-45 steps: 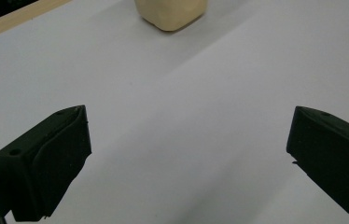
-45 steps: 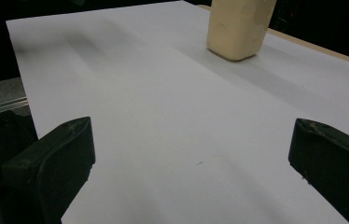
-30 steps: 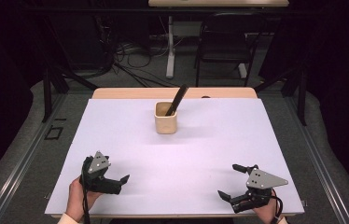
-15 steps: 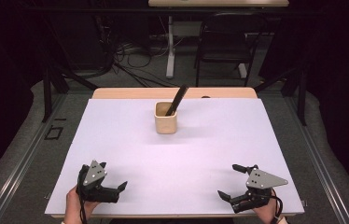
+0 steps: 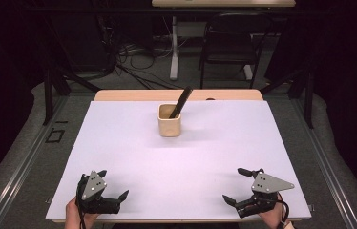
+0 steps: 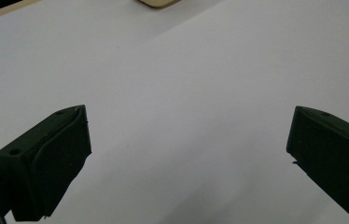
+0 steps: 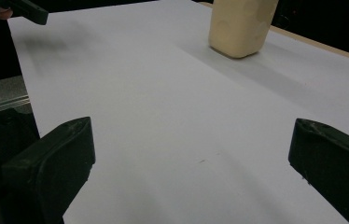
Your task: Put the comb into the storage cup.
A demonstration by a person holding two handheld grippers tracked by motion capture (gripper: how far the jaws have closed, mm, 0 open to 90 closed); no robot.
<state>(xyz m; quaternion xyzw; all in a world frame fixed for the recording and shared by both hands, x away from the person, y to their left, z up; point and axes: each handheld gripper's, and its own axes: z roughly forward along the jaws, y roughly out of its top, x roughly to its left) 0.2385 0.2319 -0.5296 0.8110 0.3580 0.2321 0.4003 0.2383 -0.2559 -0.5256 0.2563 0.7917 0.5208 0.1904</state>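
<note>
A beige cup [image 5: 169, 126] stands on the white tabletop [image 5: 243, 138] toward the far middle, with a black utensil [image 5: 182, 101] leaning out of it to the right. My left gripper [image 5: 113, 183] rests near the front left edge, open, nothing between its jaws. My right gripper [image 5: 232, 184] sits near the front right edge, also open and empty. In the left gripper view the left gripper [image 6: 189, 154] has its jaws wide apart over bare white surface, with the cup's base [image 6: 158, 3] at the top. The right gripper [image 7: 191, 158] faces the cup [image 7: 241, 25].
A wooden strip [image 5: 133, 95] runs along the table's far edge. Beyond it are a dark chair [image 5: 226, 45], a desk leg and cables on the floor. The other gripper's jaw [image 7: 25, 10] shows at the top left of the right gripper view.
My left gripper has drawn back toward the front edge of the table. The right gripper, the cup and the utensil have stayed put.
</note>
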